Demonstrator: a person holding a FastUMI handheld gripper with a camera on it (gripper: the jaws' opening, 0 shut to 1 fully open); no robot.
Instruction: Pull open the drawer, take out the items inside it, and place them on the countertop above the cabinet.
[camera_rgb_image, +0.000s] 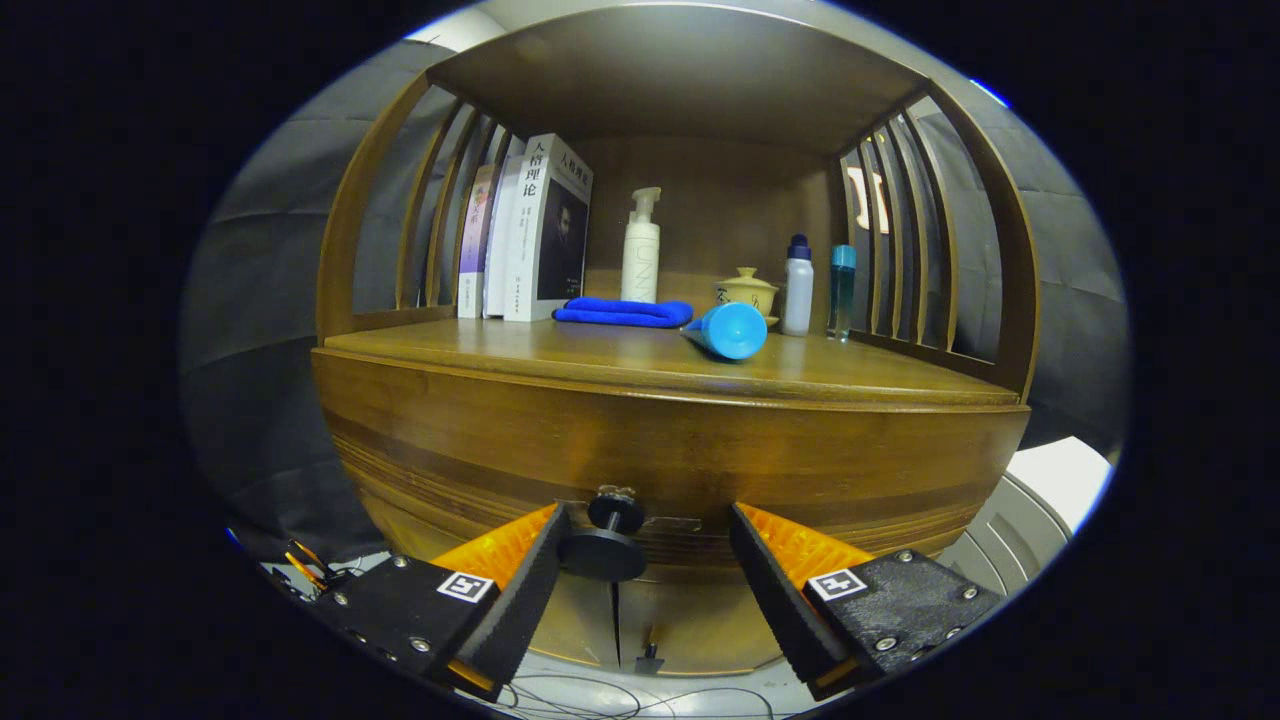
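The gripper (640, 560) stands spread, its 2 fingers either side of the drawer knob (606, 540); the knob sits nearer the left finger, perhaps touching it; the drawer (800, 460) looks shut under the countertop (560, 352); judged best: centre on the knob, pinch its stem, pull straight back

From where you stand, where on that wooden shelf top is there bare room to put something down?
The front strip of the countertop is bare, from the books and blue cloth forward, left of the lying blue tube. Another patch lies ahead of the bottles. The back is crowded: pump bottle, lidded cup. The open gripper flanks the drawer knob.
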